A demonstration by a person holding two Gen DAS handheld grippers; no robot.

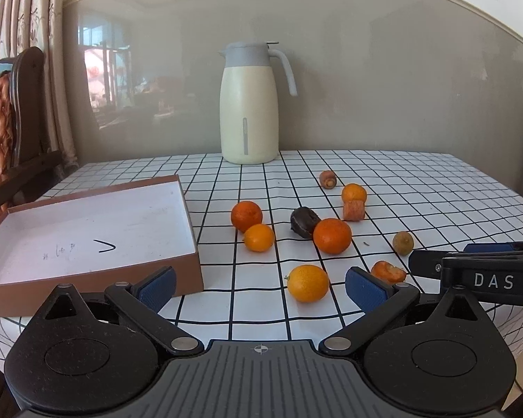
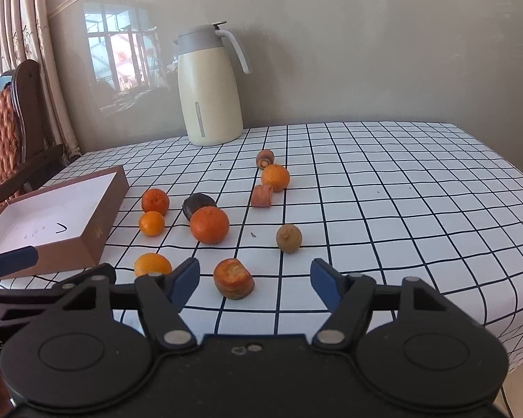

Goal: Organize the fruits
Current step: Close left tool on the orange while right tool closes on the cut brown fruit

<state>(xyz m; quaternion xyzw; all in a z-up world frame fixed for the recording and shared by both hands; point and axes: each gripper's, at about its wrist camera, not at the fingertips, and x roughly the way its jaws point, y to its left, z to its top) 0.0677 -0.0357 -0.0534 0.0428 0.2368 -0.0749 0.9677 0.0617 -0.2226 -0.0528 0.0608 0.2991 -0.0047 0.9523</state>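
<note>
Several oranges and carrot pieces lie loose on the checked tablecloth. My left gripper is open and empty, with a yellow-orange fruit just beyond its fingertips. My right gripper is open and empty, with a carrot stub between and just past its fingertips. A large orange, a dark fruit, a brown-green fruit and two oranges lie farther off. An empty brown box with a white inside stands at the left.
A cream thermos jug stands at the back by the wall. A wooden chair and curtain are at the far left. The table's front edge curves down close to the grippers. The right gripper's side shows in the left wrist view.
</note>
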